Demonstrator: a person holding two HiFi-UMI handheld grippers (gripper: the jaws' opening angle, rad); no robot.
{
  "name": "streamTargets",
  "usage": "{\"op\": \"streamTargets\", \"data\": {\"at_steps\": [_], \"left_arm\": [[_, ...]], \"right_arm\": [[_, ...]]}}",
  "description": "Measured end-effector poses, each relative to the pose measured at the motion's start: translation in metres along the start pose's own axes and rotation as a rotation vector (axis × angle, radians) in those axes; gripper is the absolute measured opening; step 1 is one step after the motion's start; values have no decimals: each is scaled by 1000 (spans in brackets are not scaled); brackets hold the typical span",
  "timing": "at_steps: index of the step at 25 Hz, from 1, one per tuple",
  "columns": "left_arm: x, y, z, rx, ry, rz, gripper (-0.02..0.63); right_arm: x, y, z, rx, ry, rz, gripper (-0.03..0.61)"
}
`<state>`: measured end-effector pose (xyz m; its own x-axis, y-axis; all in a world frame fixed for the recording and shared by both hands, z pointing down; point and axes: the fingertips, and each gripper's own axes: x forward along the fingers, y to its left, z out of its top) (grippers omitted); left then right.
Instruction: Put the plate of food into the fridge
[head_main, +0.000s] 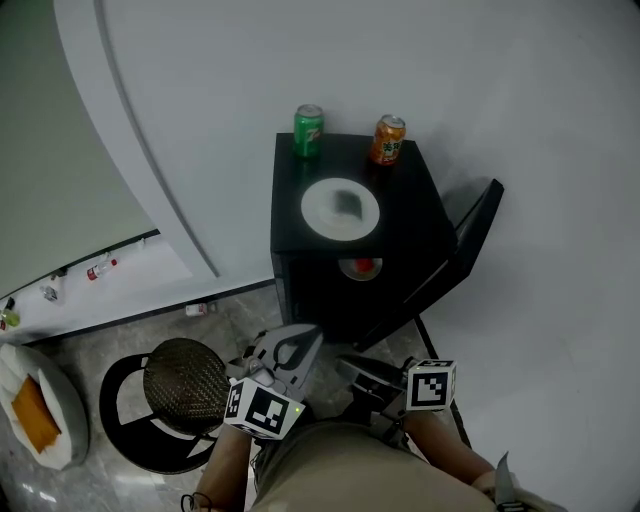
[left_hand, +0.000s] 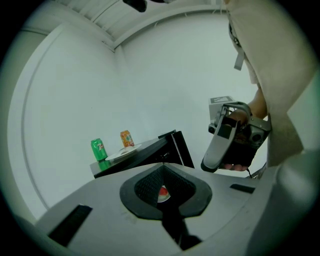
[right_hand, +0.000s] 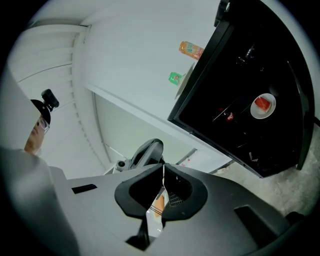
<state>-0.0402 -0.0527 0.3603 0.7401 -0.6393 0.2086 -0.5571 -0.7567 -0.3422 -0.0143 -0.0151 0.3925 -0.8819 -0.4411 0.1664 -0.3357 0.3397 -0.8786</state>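
A small black fridge (head_main: 420, 210) stands against the wall with its door (head_main: 472, 232) swung open to the right. Inside, on a shelf, sits a white plate with red food (head_main: 362, 266), also visible in the right gripper view (right_hand: 262, 105) and just past the left jaws (left_hand: 162, 194). Another white plate (head_main: 340, 208) lies on the fridge top between a green can (head_main: 308, 130) and an orange can (head_main: 389, 139). My left gripper (head_main: 303, 337) and right gripper (head_main: 347, 362) hover in front of the fridge, apart from it. Both are shut and hold nothing.
A round black stool with a mesh seat (head_main: 185, 385) stands on the floor to the left of me. A white cushion with something orange on it (head_main: 40, 410) lies at the far left. Small bottles (head_main: 100, 268) line the wall base.
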Motion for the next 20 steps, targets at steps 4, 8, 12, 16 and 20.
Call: {"op": "streamTargets", "data": {"at_steps": [4, 8, 12, 16, 20], "left_arm": [[8, 5, 3, -7, -16, -11, 9], [24, 8, 6, 21, -15, -14, 9], [39, 18, 15, 40, -18, 14, 9], [54, 41, 11, 69, 7, 56, 9], [64, 58, 16, 59, 4, 92, 9]], "right_arm": [[1, -4, 8, 12, -16, -13, 23], [1, -9, 18, 32, -15, 5, 23], [-3, -16, 31, 23, 7, 20, 23], [-3, -18, 43, 24, 31, 42, 23], [-6, -23, 55, 33, 38, 56, 23]]}}
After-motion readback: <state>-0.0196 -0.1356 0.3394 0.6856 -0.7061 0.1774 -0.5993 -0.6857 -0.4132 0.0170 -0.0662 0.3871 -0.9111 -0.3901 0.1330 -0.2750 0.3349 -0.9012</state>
